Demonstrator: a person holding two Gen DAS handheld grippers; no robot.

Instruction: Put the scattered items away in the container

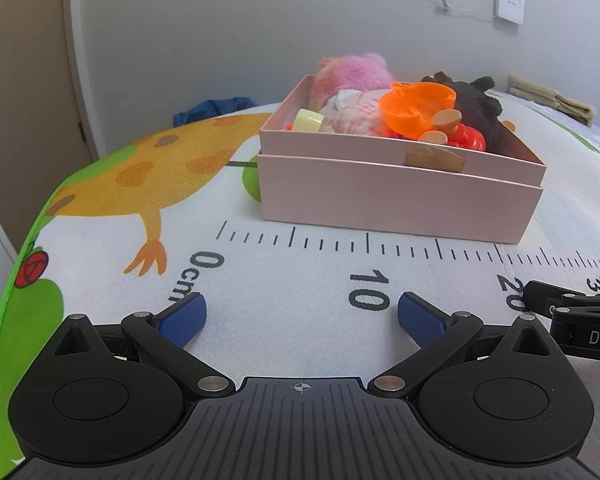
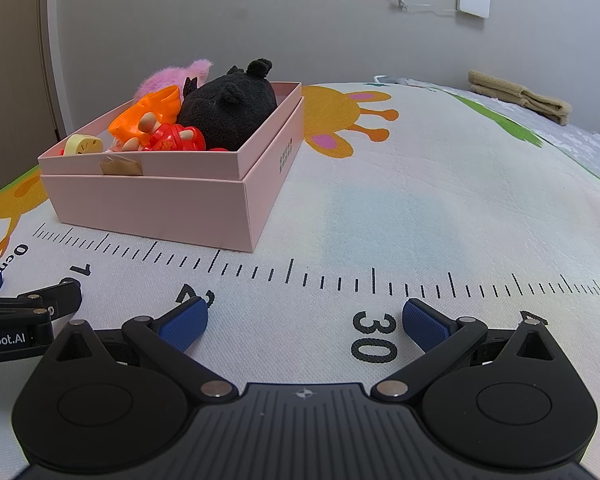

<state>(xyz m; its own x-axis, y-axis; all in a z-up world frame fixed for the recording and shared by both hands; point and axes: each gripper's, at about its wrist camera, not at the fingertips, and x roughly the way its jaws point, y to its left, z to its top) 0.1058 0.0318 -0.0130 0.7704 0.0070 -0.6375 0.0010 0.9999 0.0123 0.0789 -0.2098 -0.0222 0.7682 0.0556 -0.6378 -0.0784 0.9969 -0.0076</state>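
Still, both the left gripper (image 1: 300,314) and right gripper (image 2: 305,322) gape wide, empty; the heaped pink box (image 1: 396,204) could spill its orange shell (image 1: 414,106), seemingly perched loosely.

Your left gripper (image 1: 302,316) has bare mat (image 1: 300,280) between its spread fingers and on up to the box (image 1: 380,200), which blocks the way ahead. The right gripper (image 1: 572,308) sits close on its right side. Your right gripper (image 2: 305,320) faces a broad run of bare mat (image 2: 420,200); the box (image 2: 160,204) stands ahead-left, folded towels (image 2: 520,98) far off by the wall.
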